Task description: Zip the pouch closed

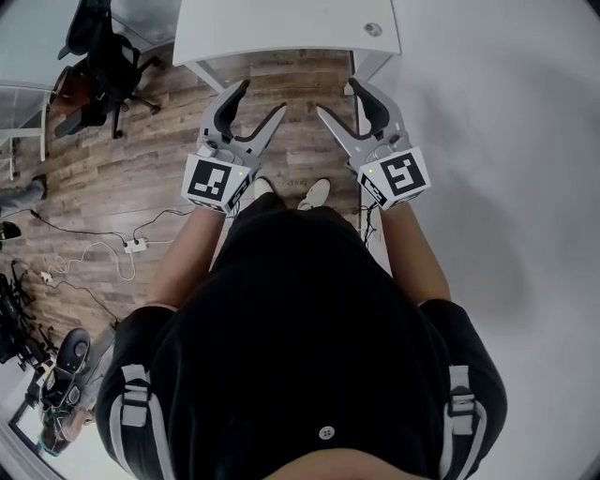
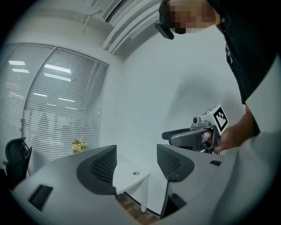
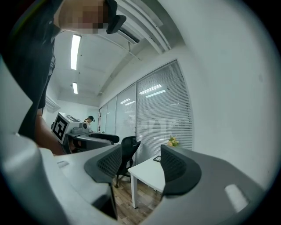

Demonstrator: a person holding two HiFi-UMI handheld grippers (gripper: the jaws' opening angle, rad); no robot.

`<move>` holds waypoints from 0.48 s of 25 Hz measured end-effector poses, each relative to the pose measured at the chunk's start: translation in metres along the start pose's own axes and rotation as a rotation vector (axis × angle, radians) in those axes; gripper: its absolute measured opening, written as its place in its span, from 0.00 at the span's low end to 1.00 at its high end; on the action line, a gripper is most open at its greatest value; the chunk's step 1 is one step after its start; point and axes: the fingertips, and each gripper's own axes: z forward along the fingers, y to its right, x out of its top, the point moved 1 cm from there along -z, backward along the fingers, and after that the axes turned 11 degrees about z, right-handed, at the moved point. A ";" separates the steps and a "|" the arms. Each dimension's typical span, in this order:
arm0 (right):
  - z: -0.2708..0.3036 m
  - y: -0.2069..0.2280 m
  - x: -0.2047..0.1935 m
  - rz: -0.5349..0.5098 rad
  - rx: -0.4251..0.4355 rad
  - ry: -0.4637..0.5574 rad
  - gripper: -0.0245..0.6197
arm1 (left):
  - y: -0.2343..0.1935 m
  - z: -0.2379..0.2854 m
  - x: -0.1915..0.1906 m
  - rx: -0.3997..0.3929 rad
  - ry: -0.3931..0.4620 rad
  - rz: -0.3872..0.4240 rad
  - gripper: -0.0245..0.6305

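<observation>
No pouch shows in any view. In the head view the person stands over a wooden floor and holds both grippers out level in front of the body. My left gripper (image 1: 262, 97) is open with nothing between its jaws, and my right gripper (image 1: 337, 97) beside it is open and empty as well. The left gripper view looks through its spread jaws (image 2: 136, 165) at a white table (image 2: 131, 176), with the right gripper (image 2: 193, 136) off to the right. The right gripper view shows its own open jaws (image 3: 138, 165) and the left gripper (image 3: 83, 134) at the left.
A white table (image 1: 281, 28) with a small round fitting (image 1: 373, 29) stands just ahead of the grippers. A black office chair (image 1: 103, 66) is at the far left, a power strip with cables (image 1: 136, 246) lies on the floor, and a white wall runs along the right. Flowers (image 3: 173, 141) sit by the blinds.
</observation>
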 end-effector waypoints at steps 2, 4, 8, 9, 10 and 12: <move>-0.002 0.006 0.000 0.003 0.010 0.004 0.48 | 0.004 0.007 0.002 0.003 0.004 0.003 0.46; -0.003 0.011 0.000 0.009 0.019 0.004 0.48 | 0.009 0.012 0.004 0.008 0.003 0.008 0.47; -0.007 0.020 0.001 0.008 0.039 0.004 0.48 | 0.016 0.020 0.007 0.026 -0.007 0.016 0.47; -0.009 0.021 0.001 0.007 0.045 0.004 0.48 | 0.019 0.021 0.005 0.029 -0.015 0.018 0.47; -0.010 0.023 0.000 0.004 0.051 0.002 0.48 | 0.020 0.022 0.003 0.033 -0.021 0.017 0.47; -0.012 0.027 -0.002 -0.002 0.062 -0.004 0.48 | 0.022 0.024 0.002 0.047 -0.025 0.015 0.47</move>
